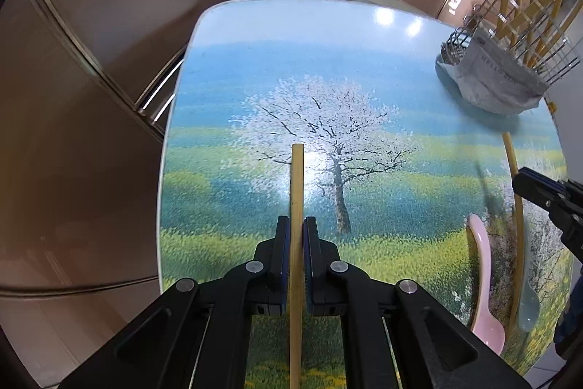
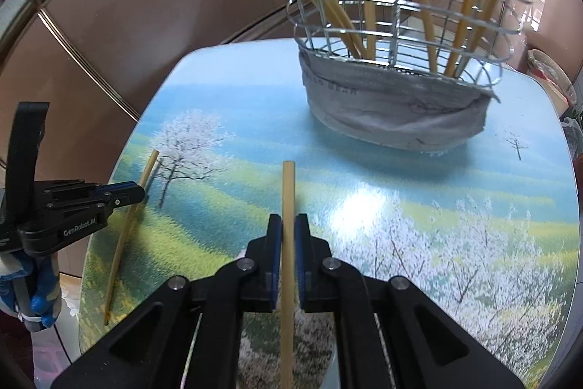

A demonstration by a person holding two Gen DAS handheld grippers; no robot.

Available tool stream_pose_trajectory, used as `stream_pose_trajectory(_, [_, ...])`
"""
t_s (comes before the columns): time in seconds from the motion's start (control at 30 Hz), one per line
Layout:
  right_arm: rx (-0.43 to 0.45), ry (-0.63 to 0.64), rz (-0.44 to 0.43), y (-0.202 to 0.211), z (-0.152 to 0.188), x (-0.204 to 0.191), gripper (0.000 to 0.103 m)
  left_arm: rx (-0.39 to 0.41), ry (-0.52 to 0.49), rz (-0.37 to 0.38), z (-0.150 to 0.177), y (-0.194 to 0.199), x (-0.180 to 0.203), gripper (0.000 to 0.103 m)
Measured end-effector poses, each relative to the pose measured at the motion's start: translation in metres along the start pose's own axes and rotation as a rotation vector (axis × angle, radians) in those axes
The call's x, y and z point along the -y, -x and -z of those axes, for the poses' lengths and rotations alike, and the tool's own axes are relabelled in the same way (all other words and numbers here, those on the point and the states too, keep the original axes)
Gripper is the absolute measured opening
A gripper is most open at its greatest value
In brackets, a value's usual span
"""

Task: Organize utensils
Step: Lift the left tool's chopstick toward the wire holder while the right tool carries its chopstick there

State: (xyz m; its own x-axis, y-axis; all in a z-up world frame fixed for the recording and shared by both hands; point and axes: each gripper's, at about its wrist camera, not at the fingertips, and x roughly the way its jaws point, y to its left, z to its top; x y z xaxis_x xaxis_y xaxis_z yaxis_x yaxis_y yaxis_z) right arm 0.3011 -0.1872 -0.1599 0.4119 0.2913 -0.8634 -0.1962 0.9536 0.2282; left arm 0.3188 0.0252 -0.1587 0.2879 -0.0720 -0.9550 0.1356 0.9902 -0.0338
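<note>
Both claws are clamped, each on one bamboo chopstick. The left gripper [image 1: 297, 228] pinches the left chopstick [image 1: 297, 177] between its blue pads, stick running straight out ahead over the table [image 1: 226, 68] with its painted blossom-tree scene. The right gripper [image 2: 288, 225] pinches the right chopstick [image 2: 288, 192] the same way.

Around: a wire basket [image 2: 393, 17] sits at the far side of the table, its base wrapped in grey cloth [image 2: 393, 112], several chopsticks already standing in it and leaning outward. A pink spoon [image 1: 484, 279] and a pale blue spoon [image 1: 528, 301] lie near the table's right edge, close to the right claw in the left wrist view. Brown glossy panels behind the table.

Hard to read: both held sticks run under the claws and off the bottom of frame, lower ends unseen. Cannot tell if either stick touches the tabletop. Basket top is cut off. Lettering on the cloth is too blurred to read in full. The blue spoon's handle is partly hidden by the right chopstick and claw.
</note>
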Motion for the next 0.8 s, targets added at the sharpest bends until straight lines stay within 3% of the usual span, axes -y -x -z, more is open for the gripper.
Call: stream_pose_trajectory(0.8, [0.164, 0.048, -0.02, 0.104, 0.061, -0.032, 0.007, 0.174, 0.024, 0.051, 0.08, 0.11, -0.006, 0.006])
